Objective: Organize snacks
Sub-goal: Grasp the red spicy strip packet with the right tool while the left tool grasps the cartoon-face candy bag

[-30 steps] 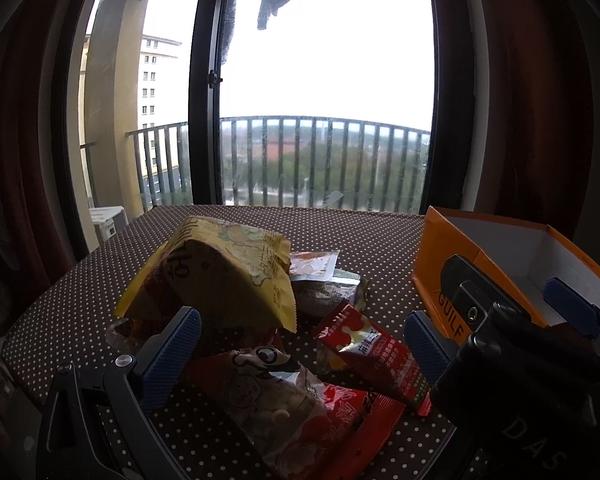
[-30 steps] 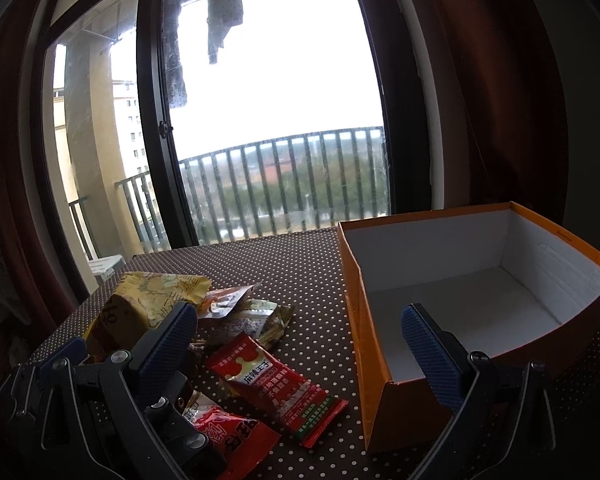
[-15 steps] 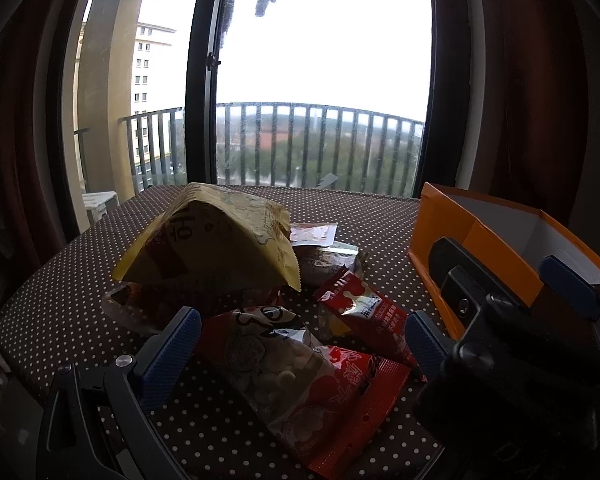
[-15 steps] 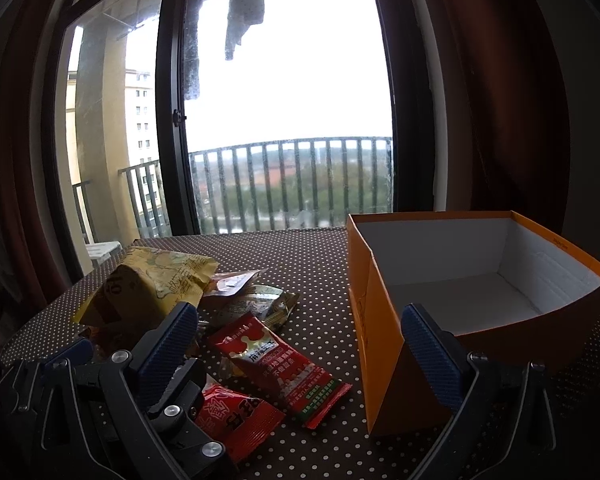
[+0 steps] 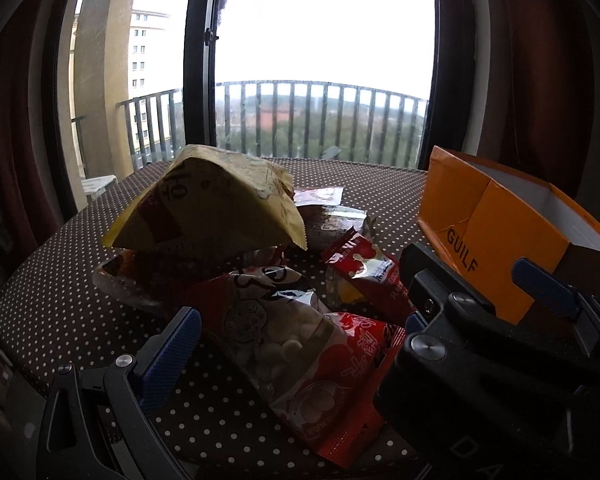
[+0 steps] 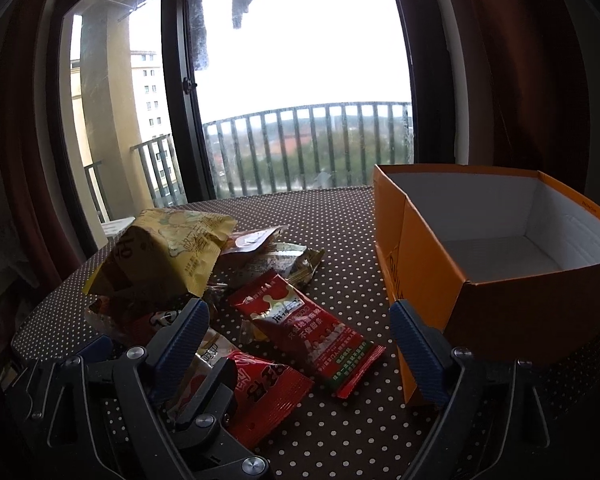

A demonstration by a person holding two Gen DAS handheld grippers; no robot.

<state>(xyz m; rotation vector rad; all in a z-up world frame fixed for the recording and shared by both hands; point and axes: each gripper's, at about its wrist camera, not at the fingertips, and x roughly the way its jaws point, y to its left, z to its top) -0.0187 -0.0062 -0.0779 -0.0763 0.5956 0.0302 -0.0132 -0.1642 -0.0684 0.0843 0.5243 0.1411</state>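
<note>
Closing in on the snack pile, the left hand-held gripper (image 5: pixel 296 344) is hovering wide open, empty, its jaws straddling the clear-and-red packet (image 5: pixel 300 344) at the near edge of the dotted counter (image 5: pixel 60 300). Judging by that, the first pick is just starting; next it needs lowering and pinching the packet. Behind, a yellow bag (image 5: pixel 208 204) is lying propped on other packets. The right hand-held gripper (image 6: pixel 300 332) is also gaping, holding nothing, above a red sachet (image 6: pixel 304 324). Rightmost, the orange box (image 6: pixel 512 308) is sitting empty, offering plenty of room.
</note>
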